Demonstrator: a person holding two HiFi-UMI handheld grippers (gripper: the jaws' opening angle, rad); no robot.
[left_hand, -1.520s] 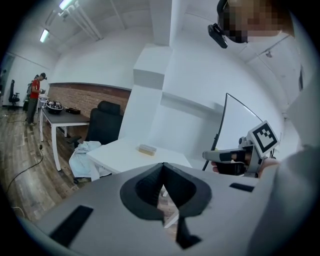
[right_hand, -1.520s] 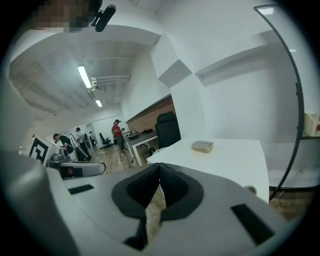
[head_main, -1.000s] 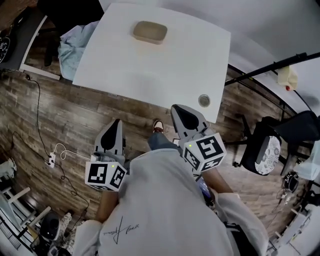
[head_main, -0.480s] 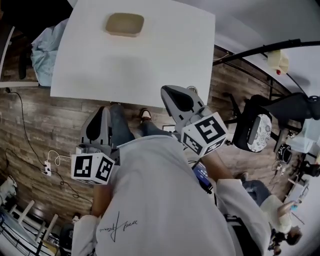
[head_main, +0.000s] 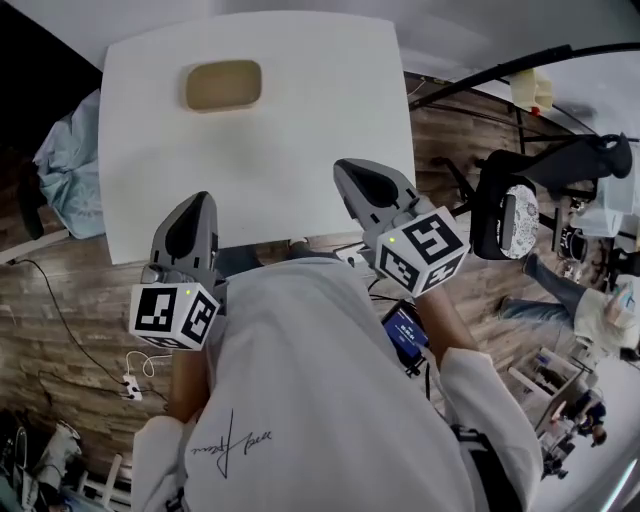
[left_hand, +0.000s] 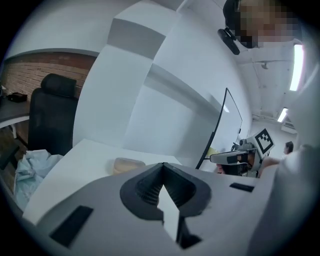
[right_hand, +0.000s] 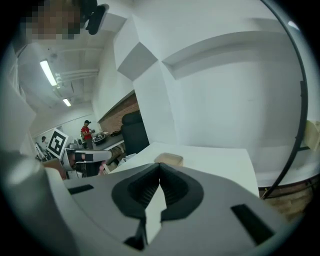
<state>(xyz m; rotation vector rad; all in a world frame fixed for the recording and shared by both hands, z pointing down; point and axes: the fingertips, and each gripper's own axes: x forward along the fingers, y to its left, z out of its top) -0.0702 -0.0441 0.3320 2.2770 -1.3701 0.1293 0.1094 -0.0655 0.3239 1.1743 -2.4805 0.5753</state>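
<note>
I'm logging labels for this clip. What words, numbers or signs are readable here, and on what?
No readable text.
Shirt: cursive print low on the back, too small to read.
Cubes on left tool and right tool: black-and-white square patterns, no letters.
Blue screen at the person's hip: too small to read.
Tray and table: no print shows.

Both grippers have advanced. The left gripper (head_main: 195, 205) and right gripper (head_main: 352, 172) now overlap the near edge of the white table (head_main: 300, 130); previously they were over the wood floor (head_main: 60, 320). The tan tray (head_main: 222, 85) has shifted to the frame's upper left.
</note>
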